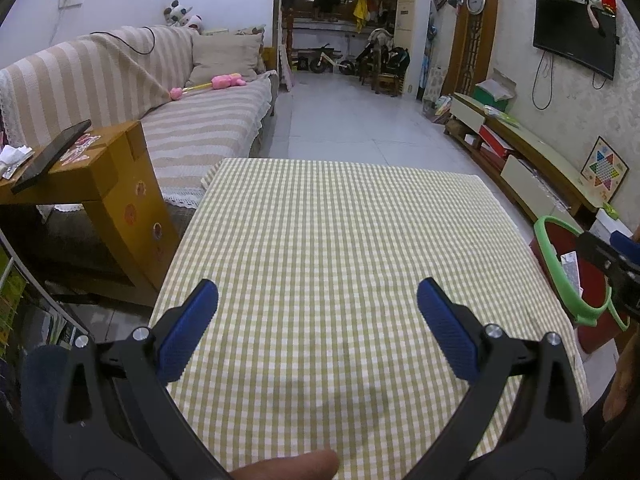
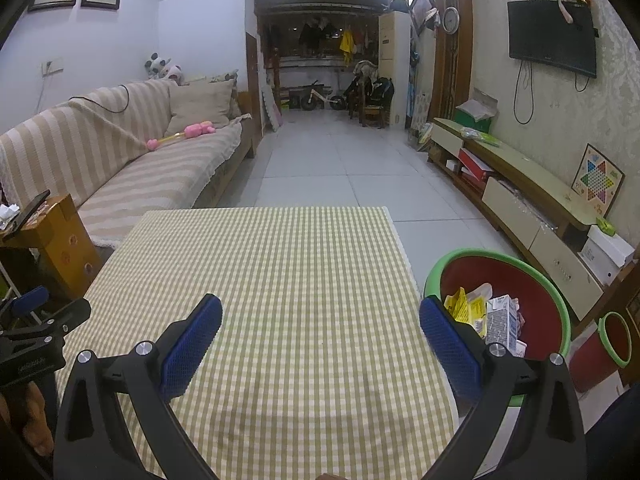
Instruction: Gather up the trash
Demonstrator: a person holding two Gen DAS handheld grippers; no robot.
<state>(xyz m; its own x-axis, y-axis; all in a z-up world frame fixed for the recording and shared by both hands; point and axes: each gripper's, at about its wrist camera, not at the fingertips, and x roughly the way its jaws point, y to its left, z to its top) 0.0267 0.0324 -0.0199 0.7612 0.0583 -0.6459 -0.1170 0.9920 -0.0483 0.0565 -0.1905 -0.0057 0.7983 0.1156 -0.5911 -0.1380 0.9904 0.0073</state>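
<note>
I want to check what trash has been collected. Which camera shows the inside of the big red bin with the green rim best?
The right wrist view: it looks down into the red bin with the green rim, showing yellow wrappers and a white carton. The left wrist view catches only its edge, partly hidden by the other tongs.

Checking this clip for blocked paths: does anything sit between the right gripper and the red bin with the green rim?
Nothing visible does. The right gripper hangs open over the bare green-and-white checked tablecloth. The red bin with the green rim, already holding a yellow wrapper and a small white carton, stands just past the table's right edge.
</note>
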